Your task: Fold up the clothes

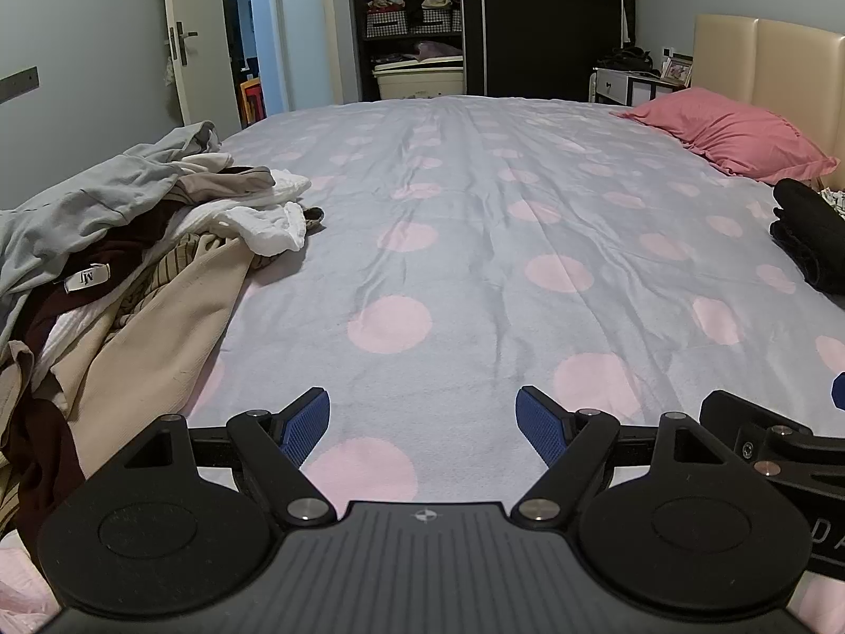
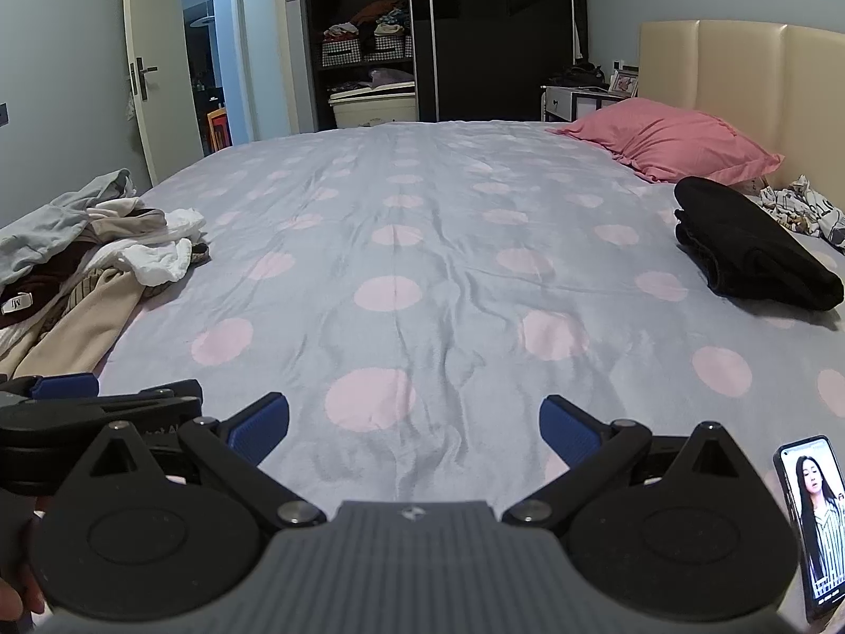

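1. Left gripper (image 1: 422, 417) and right gripper (image 2: 414, 430): jaws wide, empty, low over near edge of grey pink-dotted bedsheet (image 1: 475, 243).
2. Unfolded heap of mixed clothes (image 1: 132, 243) far left; folded black garment (image 2: 750, 253) right.
3. Pinch only the top white cloth (image 1: 264, 222); lift clear before spreading.

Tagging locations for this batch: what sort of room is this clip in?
A bedroom, most likely in a home: a wide bed with a pink pillow against a padded headboard, and an open wardrobe behind.
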